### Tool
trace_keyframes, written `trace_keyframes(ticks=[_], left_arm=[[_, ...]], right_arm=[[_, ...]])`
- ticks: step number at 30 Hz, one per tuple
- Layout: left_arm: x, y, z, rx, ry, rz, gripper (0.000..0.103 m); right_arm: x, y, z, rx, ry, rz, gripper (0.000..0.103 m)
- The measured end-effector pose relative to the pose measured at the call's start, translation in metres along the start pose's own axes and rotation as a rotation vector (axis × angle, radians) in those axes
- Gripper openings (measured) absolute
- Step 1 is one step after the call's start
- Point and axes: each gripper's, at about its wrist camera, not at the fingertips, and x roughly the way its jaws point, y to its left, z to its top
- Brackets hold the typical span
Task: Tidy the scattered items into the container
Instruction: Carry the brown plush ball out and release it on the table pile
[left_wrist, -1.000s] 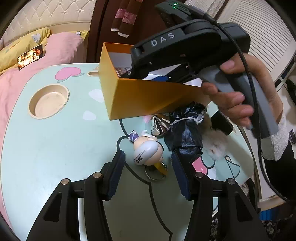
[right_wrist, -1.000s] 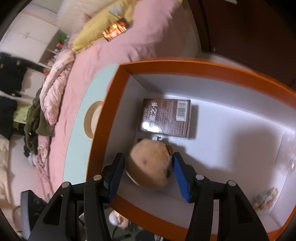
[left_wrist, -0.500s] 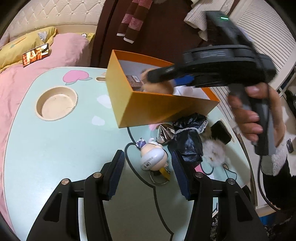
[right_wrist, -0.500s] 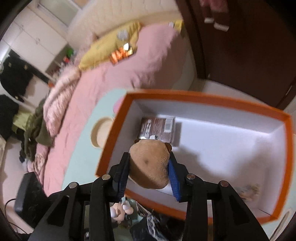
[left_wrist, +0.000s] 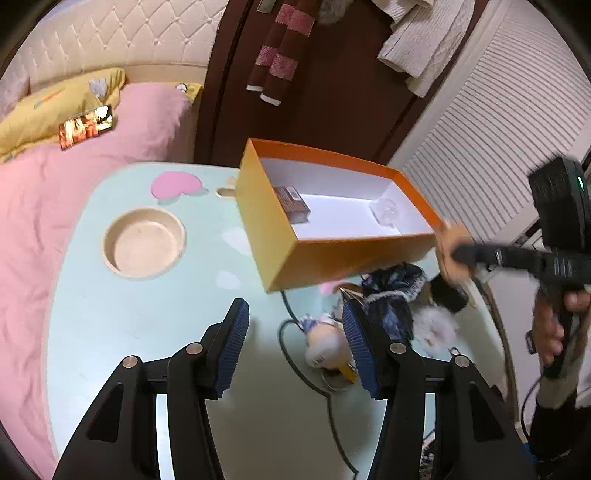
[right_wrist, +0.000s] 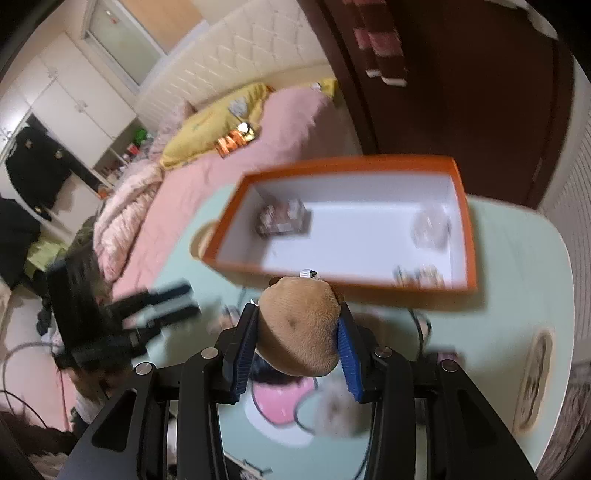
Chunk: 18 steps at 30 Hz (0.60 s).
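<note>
Between the right tongs (right_wrist: 297, 341), a gripped brown plush (right_wrist: 299, 328)

We see left wrist view from above near edge of table (left_wrist: 110, 332), angled down and forward, own tool (left_wrist: 293, 350) filling lower frame, orange box (left_wrist: 332, 254) at mid-distance in centre. We see right wrist view from opposite long side of box (right_wrist: 369, 275), higher, tilted down, own tool (right_wrist: 297, 349) at bottom. Both views share box, table, pink bed (left_wrist: 55, 206) at left; each catches other tool at frame edge.
</note>
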Motion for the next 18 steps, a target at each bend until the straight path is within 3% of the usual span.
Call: trace_keyframes(ticks=[11,14,18], left_arm=[[0.004,-0.007,0.025,-0.018,0.002,-0.015,0.054],[0.007,-0.01,0.032,-0.024,0.015,-0.034,0.054],[0.011,-0.013,0.045,-0.021,0.032,-0.046,0.054]], right_arm=[[0.047,0.009,-0.04,-0.077,0.143,-0.132,0.045],[0.053,0.018,-0.043,-0.12,0.129,-0.159,0.058],[0.038,0.022,-0.041,-0.116,0.045,-0.127,0.064]])
